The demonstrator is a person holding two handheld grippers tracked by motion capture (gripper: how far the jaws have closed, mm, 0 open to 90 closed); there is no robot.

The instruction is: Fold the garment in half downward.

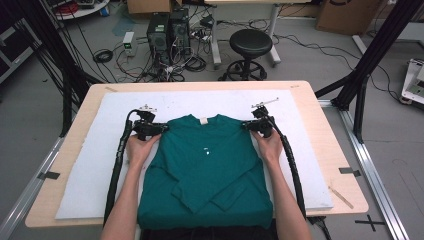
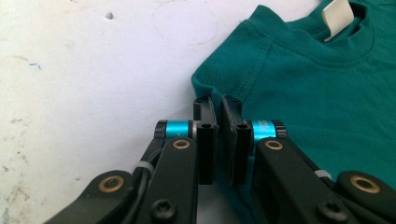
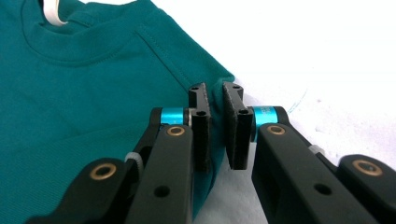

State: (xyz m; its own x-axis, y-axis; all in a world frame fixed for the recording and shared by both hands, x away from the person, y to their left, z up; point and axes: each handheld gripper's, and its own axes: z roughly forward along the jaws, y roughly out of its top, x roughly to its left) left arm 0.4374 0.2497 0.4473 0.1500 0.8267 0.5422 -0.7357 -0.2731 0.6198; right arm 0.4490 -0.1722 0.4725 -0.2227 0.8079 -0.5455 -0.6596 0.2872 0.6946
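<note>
A teal long-sleeved shirt [image 1: 205, 165] lies flat on the white board [image 1: 85, 170], its collar far from me and its sleeves folded in across the body. A white label [image 1: 203, 120] sits at the neck. My left gripper [image 1: 162, 127] is at the shirt's left shoulder corner. In the left gripper view the left gripper [image 2: 218, 100] is shut on a pinch of the shirt [image 2: 317, 93] at the shoulder seam. My right gripper [image 1: 247, 125] is at the right shoulder. Its own view has the right gripper [image 3: 214, 88] shut on the edge of the shirt [image 3: 93, 102].
The board covers most of a wooden table [image 1: 345, 150]. The shirt's hem hangs at the near table edge. Behind the table stand a black stool [image 1: 250, 45], computer towers [image 1: 167, 30] and loose cables. A black frame post [image 1: 370, 55] rises at the right.
</note>
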